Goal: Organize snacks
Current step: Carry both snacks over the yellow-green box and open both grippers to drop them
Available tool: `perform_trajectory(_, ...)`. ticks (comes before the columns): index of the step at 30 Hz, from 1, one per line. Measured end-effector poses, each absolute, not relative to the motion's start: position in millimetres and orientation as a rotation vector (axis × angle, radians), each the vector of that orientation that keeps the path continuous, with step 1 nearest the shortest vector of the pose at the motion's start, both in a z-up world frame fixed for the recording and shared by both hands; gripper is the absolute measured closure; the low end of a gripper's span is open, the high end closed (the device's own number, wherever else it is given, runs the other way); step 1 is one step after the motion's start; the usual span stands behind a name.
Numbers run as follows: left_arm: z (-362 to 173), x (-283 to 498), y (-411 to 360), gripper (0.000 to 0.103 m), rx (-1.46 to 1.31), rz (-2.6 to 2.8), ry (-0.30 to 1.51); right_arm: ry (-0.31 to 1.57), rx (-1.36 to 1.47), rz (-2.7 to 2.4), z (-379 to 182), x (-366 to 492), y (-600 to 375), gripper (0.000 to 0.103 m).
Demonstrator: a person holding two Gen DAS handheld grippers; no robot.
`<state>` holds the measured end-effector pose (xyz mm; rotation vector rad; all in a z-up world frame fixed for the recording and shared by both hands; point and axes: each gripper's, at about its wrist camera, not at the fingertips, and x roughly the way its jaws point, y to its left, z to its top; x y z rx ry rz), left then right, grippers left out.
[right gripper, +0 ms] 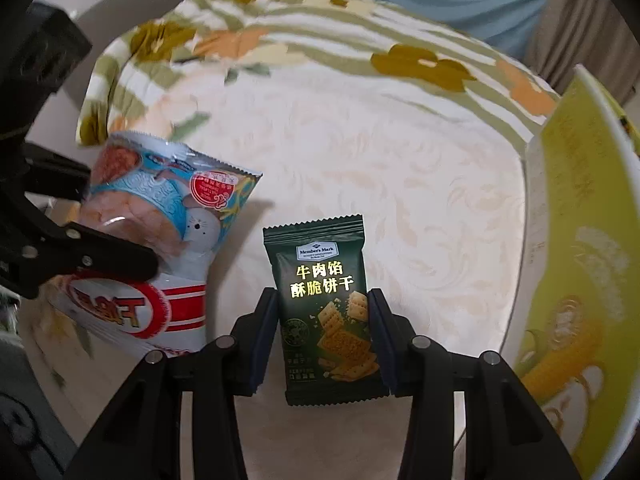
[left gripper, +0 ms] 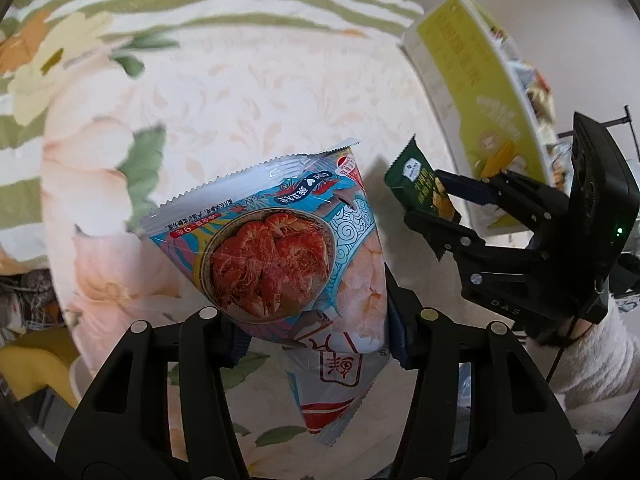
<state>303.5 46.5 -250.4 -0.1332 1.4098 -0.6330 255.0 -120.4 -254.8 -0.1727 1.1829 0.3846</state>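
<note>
Gripping the blue shrimp snack bag (left gripper: 292,248) by its lower part, the left tool (left gripper: 316,344) lifts it above the floral cloth (left gripper: 248,92). Right tool (right gripper: 322,344) pinches the dark green biscuit packet (right gripper: 324,312) by both side edges, just beside that bag, with the yellow-green box (right gripper: 580,248) standing off to the right.

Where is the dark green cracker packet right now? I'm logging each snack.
The dark green cracker packet is clamped in the right gripper, held above the floral bedspread, between the shrimp snack bag on its left and the yellow-green box on its right.
</note>
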Motion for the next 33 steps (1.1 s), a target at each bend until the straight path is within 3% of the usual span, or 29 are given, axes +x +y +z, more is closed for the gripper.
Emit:
perform_trajectory(11,-150,320,30,0.053,-0.123,-0.736,1.214,0.986,0.007,0.229,-138,248,-145,0.062)
perform_trajectory(20,-70,324,-76,0.053,-0.112,-0.855,1.051,0.861,0.117,0.062,-67,224,-236,0.062)
perform_trajectory(31,-66,320,-241,0.052,-0.139,-0.951,1.061,0.84,0.156,-0.052,-50,193,-372,0.062)
perform_trajectory(33,-77,323,-262,0.042,-0.137,-0.93,1.069,0.842,0.171,-0.057,-53,192,-390,0.062)
